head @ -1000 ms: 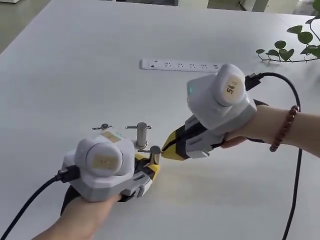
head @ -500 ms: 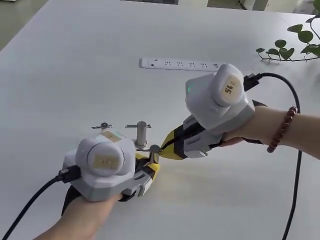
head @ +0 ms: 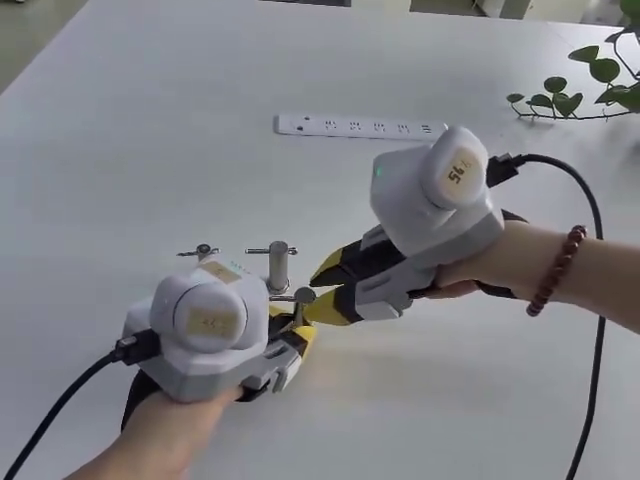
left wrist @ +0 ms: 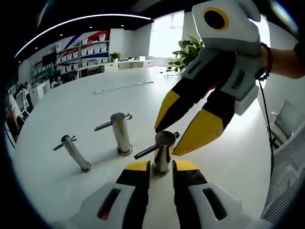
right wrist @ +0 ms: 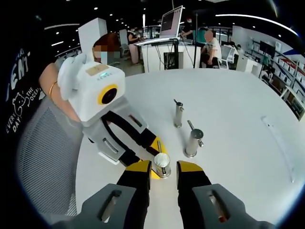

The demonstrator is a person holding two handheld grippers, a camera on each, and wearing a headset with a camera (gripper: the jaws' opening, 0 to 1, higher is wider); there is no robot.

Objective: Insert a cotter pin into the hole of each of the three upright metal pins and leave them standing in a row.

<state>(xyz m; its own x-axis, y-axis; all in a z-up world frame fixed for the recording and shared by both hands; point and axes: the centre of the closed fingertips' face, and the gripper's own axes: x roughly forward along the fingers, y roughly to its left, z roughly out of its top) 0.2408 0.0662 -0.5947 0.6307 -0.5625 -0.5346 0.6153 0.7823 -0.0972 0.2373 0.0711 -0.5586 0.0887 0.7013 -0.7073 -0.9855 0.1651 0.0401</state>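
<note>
Could not make out the lower shaft of the nearest metal pin (left wrist: 163, 155) in the head view, hidden there behind the housing of the left gripper (left wrist: 162, 166). Read that gripper's fingers (left wrist: 138, 171) in its own view as closed on the base of this pin, standing upright on the white table (head: 150, 120). Saw a cotter pin (left wrist: 145, 151) run through the hole under the pin's head, 1 end jutting out sideways. Found the right gripper (right wrist: 163, 167) with fingers apart, 1 on either side of the pin's head, near it but not visibly touching.

Noted the middle metal pin (left wrist: 121, 134) and the far metal pin (left wrist: 76, 153) just beyond, in a row with the 1st, each carrying its own cotter pin. Found the far one partly covered by the left gripper's housing in the head view. Could not tell its true lean through the fisheye bend.

Spotted a white power strip (head: 358, 127) farther back, well apart from the 3 pins, and a leafy plant (head: 590, 85) cut off at the right edge. Saw a beaded bracelet (head: 553, 272) on the wrist behind the right gripper and a black cable (head: 505, 168) plugged into that gripper's housing.
</note>
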